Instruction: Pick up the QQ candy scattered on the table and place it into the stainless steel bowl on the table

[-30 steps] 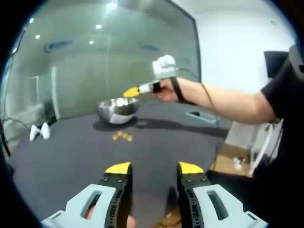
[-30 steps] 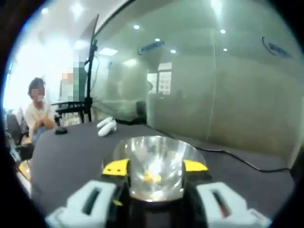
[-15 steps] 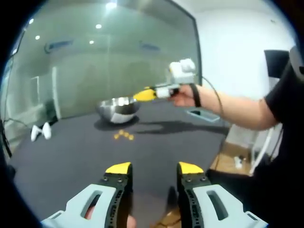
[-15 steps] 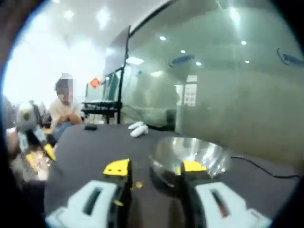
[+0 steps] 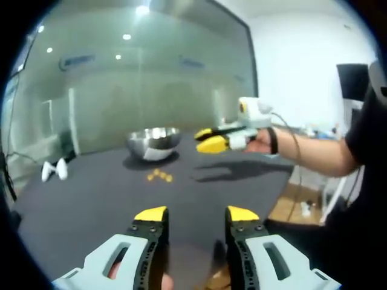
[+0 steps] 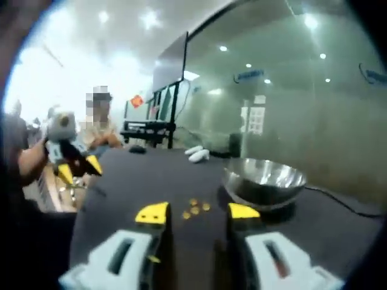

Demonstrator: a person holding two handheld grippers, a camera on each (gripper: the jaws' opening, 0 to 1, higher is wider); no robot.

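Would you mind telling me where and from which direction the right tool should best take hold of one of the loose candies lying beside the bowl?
Probably from straight above, pinching one candy across its sides. The pieces are small, lie flat on the dark table, and sit close together, so start with an outer piece. They lie apart from the bowl, leaving room for the right tool, whose jaws are open.

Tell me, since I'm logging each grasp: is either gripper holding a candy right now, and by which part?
Nothing is held. The left gripper and right gripper are both open and empty; the candies lie on the table beside the bowl.
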